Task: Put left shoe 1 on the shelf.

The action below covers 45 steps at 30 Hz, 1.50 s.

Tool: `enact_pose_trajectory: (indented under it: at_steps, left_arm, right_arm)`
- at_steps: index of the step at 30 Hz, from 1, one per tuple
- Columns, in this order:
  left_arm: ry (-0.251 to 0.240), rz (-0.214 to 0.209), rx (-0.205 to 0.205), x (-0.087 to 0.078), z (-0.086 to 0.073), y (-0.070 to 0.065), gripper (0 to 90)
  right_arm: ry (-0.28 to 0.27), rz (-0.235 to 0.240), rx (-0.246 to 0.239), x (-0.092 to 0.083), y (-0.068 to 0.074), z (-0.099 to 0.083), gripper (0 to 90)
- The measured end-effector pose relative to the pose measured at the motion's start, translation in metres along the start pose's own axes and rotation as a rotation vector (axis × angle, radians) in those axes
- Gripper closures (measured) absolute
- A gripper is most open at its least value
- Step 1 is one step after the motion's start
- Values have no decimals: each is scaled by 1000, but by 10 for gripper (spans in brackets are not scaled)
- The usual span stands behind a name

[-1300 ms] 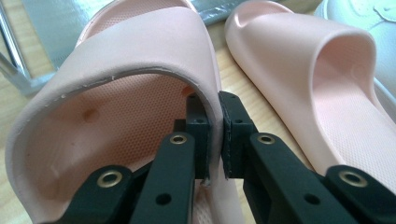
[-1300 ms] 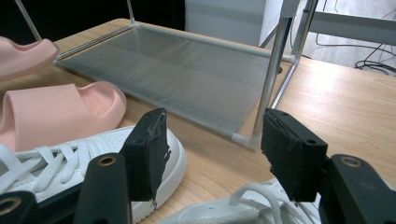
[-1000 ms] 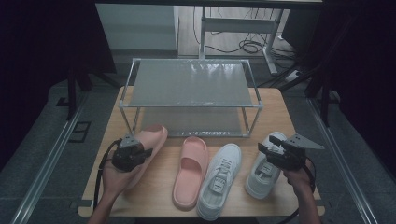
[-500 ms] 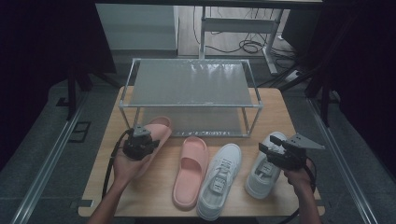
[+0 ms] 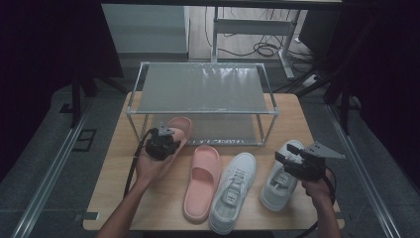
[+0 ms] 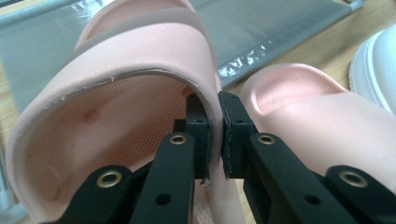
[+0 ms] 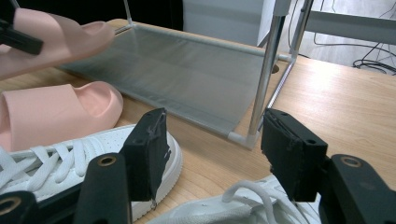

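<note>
Left gripper [image 6: 214, 135]: your black, square-padded jaws are nearly together, pinching the thin strap wall of the held slipper.
Held slipper [image 5: 179, 130]: soft pink foam, rounded, with a finely dimpled footbed under a wide smooth strap; its toe sits at the front edge of the rack's lower shelf, in the left corner.
Rack [image 5: 203, 87]: two tiers of grey, faintly glossy sheet stretched in a frame of thin round metal tubes, at the back of the table.
Second slipper [image 5: 201, 180]: same matte pink foam, flat on the table just right of your left hand.
Left sneaker [image 5: 233, 192]: white, laced, smooth upper, touching the second slipper's side.
Right sneaker [image 5: 279, 179]: white, laced, lying under your right tool.
Right gripper [image 7: 210, 151]: your jaws stand wide apart with nothing between the pads, poised just above the right sneaker's laces.
Table [image 5: 304, 119]: pale wood grain, flat top.
</note>
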<state>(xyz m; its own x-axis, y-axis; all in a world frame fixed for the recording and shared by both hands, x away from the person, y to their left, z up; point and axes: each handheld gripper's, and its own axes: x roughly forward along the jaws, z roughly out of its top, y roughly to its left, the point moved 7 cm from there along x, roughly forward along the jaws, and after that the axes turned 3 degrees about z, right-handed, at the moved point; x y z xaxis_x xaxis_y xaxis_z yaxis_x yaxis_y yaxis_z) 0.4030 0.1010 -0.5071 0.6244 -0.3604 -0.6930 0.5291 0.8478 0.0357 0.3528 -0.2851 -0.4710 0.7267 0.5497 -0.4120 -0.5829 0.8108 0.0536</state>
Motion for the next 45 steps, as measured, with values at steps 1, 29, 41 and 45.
enact_pose_trajectory:
  at_steps: [1, 29, 41, 45]
  left_arm:
    - [3, 3, 5, 2, 1, 0, 842]
    - [35, 78, 21, 53, 19, 2, 836]
    - [29, 103, 37, 71, 23, 3, 838]
    - [27, 105, 123, 77, 27, 9, 837]
  right_arm:
    - [-3, -2, 0, -1, -1, 0, 411]
    - [-29, -13, 12, -11, -6, 4, 412]
    - [-30, -13, 10, -11, -6, 4, 412]
    - [-29, -13, 10, -11, -6, 4, 412]
